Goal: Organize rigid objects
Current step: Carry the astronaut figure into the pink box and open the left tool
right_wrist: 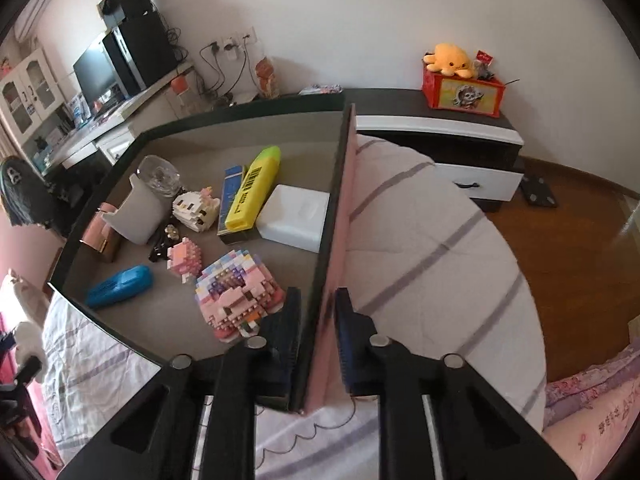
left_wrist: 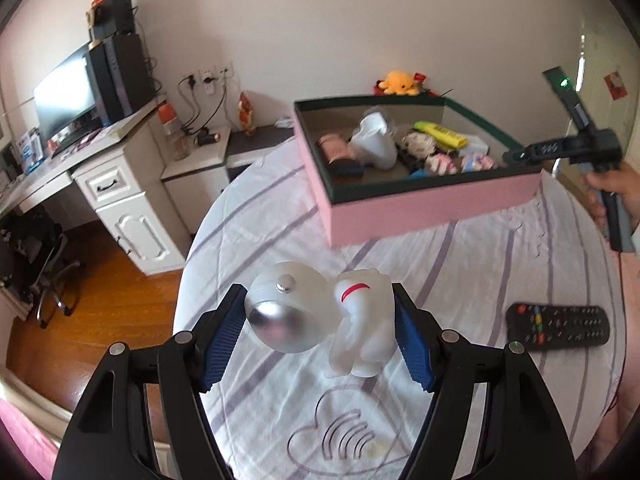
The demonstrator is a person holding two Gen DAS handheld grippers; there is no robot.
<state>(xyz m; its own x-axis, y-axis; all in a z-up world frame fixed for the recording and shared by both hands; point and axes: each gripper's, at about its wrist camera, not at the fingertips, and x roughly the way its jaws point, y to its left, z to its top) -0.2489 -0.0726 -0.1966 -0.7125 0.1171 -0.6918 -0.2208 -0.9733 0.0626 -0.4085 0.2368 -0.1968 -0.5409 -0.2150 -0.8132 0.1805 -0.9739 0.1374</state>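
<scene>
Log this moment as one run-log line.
left gripper: shut on astronaut figure, above bed | right gripper: shut on pink box wall | remote: on bedsheet | next: figure likely into box

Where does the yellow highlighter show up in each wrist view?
Left wrist: yellow highlighter lies in the far right part of the pink box, upper right of the picture.
Right wrist: highlighter sits centre-left, beside a white block.
Shared landmark: orange plush octopus by the wall.
</scene>
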